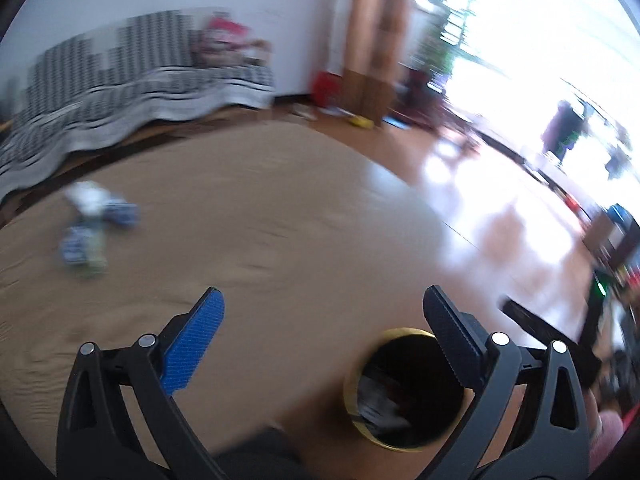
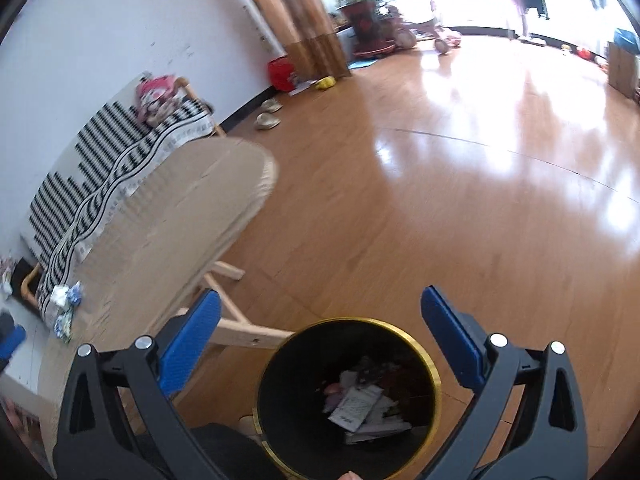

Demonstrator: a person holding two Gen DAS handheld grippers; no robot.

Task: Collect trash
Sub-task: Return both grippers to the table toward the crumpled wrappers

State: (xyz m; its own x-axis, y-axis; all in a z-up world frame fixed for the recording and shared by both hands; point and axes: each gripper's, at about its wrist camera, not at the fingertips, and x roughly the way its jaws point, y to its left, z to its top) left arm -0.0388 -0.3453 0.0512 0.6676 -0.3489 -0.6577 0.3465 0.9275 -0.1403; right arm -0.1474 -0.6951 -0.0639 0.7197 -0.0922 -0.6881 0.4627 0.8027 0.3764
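Both grippers hang wide open and empty — the right gripper (image 2: 320, 312) above a black, gold-rimmed bin (image 2: 348, 398) on the wooden floor (image 2: 460, 208), crumpled paper and wrappers (image 2: 360, 404) lying inside it. Seen past the left gripper (image 1: 324, 308), more blue-and-white wrappers (image 1: 94, 230) lie blurred on the tan table (image 1: 280, 220) — well apart from the bin (image 1: 394, 388) beside its edge.

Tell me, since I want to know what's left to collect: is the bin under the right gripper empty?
No, the bin already holds crumpled papers and wrappers at its bottom.
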